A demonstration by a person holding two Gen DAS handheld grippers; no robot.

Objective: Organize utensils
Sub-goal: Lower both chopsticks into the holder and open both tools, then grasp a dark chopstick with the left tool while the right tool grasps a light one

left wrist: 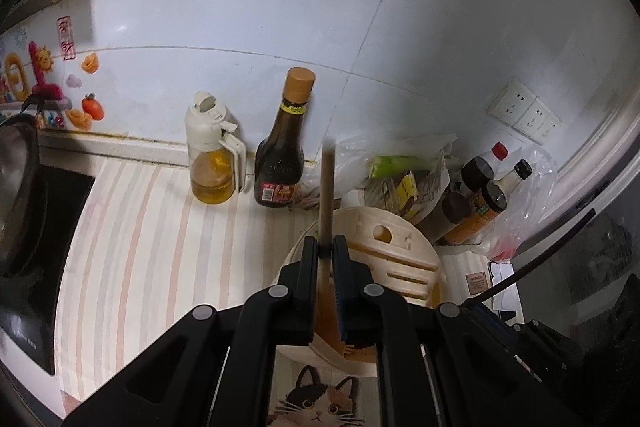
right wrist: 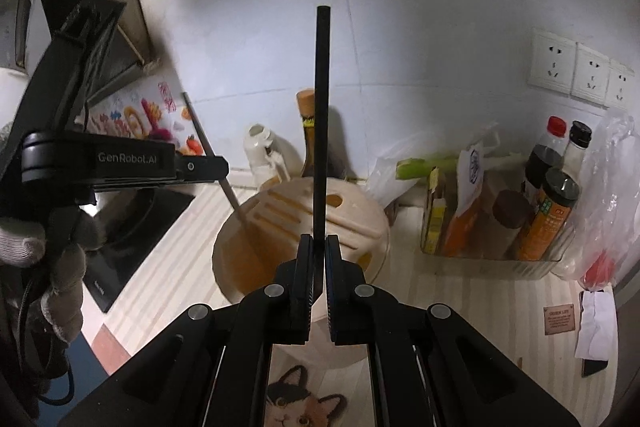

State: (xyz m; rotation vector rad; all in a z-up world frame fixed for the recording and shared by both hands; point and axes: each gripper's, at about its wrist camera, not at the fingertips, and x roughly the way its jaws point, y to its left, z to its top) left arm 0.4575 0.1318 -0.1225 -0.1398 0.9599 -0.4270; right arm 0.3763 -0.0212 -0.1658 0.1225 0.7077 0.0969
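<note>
My left gripper (left wrist: 325, 245) is shut on a wooden chopstick (left wrist: 326, 195) and holds it upright over the open side of the beige utensil holder (left wrist: 384, 251). In the right wrist view the left gripper (right wrist: 218, 167) holds that chopstick (right wrist: 208, 151) slanted, its lower end inside the holder (right wrist: 352, 215). My right gripper (right wrist: 318, 243) is shut on a black chopstick (right wrist: 321, 115) that stands upright above the holder's slotted lid.
An oil dispenser (left wrist: 212, 155) and a dark sauce bottle (left wrist: 282, 151) stand at the wall. A clear tray (right wrist: 492, 223) holds condiment bottles at the right, beside plastic bags (right wrist: 608, 187). A black stove (left wrist: 36, 259) lies to the left. A cat-print mat (right wrist: 304, 403) lies below the holder.
</note>
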